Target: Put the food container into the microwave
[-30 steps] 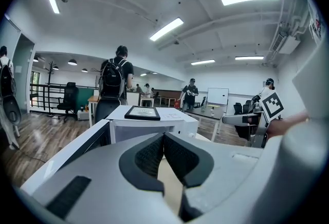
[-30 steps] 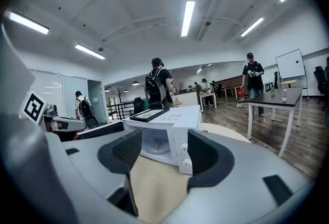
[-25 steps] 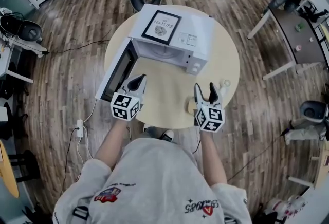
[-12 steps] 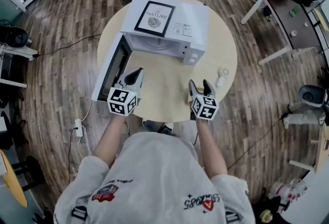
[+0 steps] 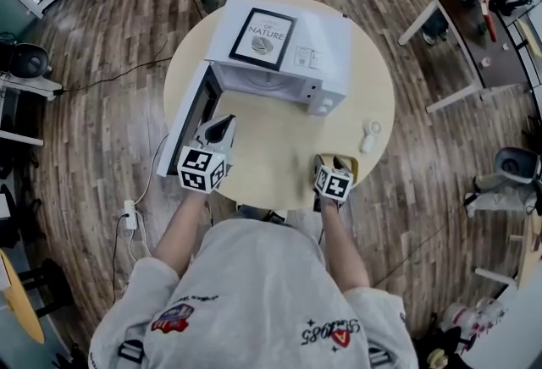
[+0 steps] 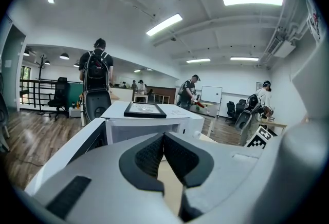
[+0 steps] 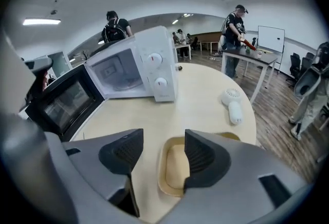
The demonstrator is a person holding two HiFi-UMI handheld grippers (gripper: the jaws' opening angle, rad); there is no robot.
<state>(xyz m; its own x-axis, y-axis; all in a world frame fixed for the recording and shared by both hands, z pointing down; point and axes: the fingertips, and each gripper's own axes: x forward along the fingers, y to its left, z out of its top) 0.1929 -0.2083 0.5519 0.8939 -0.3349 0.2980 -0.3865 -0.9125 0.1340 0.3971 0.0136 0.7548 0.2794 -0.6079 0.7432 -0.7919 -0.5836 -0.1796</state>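
Jaws of the right gripper (image 7: pixel 163 142) stand well apart and have just been closing a little; their ribbed black pads press on nothing. That gripper's own view shows what the head view mostly hides. The food container (image 7: pixel 174 172), a shallow tan tray with rounded corners and a raised rim, lies on the table right below the jaws. Its left rim shows in the gap between them, and the right-hand jaw hangs over its hollow.

In the head view only a tan corner of it peeks out beside the gripper, at the lower right of the round, pale wooden table (image 5: pixel 271 151). Whether a jaw touches the tray, neither view settles.

On the left gripper (image 6: pixel 164 138) the jaws are closed tip against tip with nothing between them; its view looks across the room and misses the container.

From above, the head view shows the white, boxy microwave (image 5: pixel 330 41) at the table's upper middle. A black-framed print (image 5: pixel 263 38) lies on its top, and its dark-windowed door (image 5: pixel 188 118) is swung open to the left. A white handheld fan (image 7: pixel 234 107) lies up and to the right of the container.
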